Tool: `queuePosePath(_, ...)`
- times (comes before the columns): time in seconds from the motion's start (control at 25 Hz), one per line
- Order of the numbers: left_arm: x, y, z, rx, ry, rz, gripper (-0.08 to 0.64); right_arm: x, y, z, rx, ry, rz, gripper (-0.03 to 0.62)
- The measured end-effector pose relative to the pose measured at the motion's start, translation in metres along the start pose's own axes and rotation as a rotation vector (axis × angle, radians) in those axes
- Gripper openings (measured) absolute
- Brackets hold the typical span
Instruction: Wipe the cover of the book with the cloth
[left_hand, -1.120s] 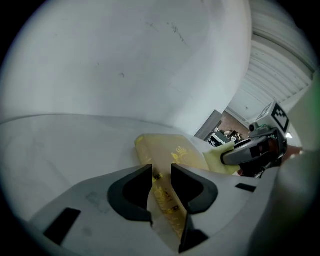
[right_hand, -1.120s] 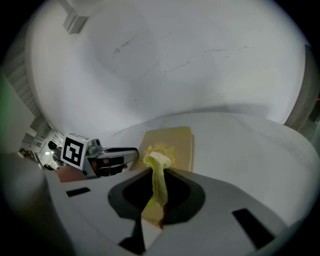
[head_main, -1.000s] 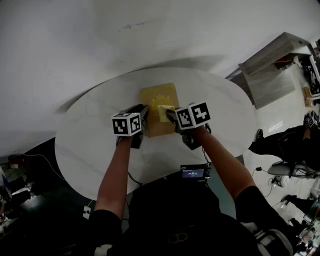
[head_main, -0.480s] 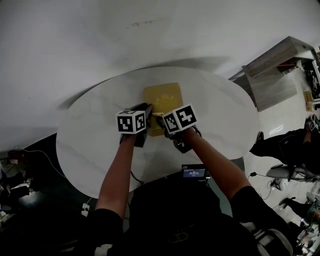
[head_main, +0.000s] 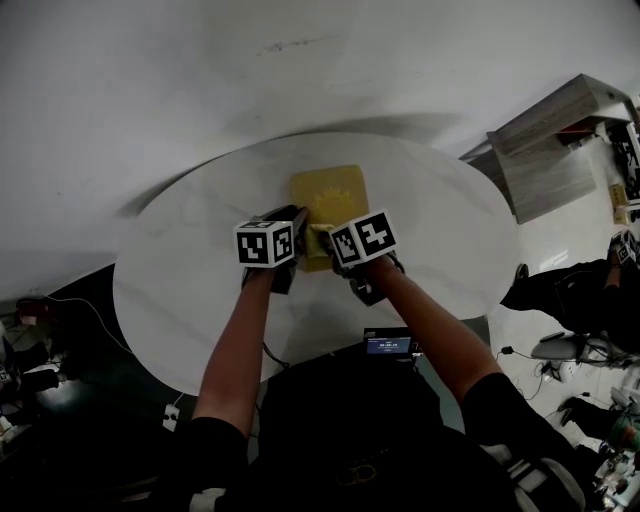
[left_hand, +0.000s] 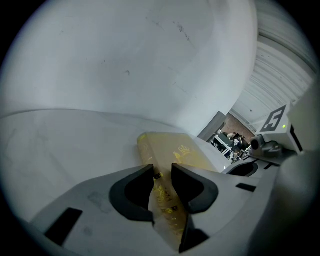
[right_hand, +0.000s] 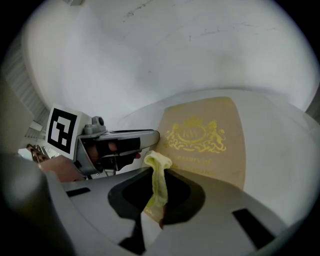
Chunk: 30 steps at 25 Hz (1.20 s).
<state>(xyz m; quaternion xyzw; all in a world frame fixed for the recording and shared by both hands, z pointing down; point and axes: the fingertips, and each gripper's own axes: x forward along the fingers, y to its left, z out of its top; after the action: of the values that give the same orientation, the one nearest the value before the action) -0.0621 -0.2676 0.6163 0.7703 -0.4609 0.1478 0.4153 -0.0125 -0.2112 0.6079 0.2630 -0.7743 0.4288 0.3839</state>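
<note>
Now right gripper (right_hand: 151, 215), gripping cloth (right_hand: 158, 181), has slid toward left gripper (left_hand: 162, 181), its jaws just opening astride book (left_hand: 183, 153).

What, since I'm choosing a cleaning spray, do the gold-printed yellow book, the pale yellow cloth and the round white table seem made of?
The yellow book: stiff board cover, matte, likely paper- or cloth-faced, with shiny gold-foil crest. The pale yellow cloth: soft fabric, maybe microfibre, judging by limp fuzzy folds. The round white table: smooth, faintly veined marble-look top; stone or laminate, unclear.

A round white table (head_main: 180, 300) fills the middle, with a grey wooden unit (head_main: 545, 150) well apart at the right.
</note>
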Motion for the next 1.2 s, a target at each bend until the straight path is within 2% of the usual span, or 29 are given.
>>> queuePosePath(0.72, 0.0, 0.002, 0.0, 0.0, 0.0, 0.007, 0.11, -0.038, -0.05, -0.009, 0.038, -0.045, -0.077, 0.087)
queuePosePath(1.2, 0.0, 0.002, 0.0, 0.003, -0.003, 0.009, 0.11, -0.065, -0.089, -0.02, 0.101, -0.076, -0.125, 0.087)
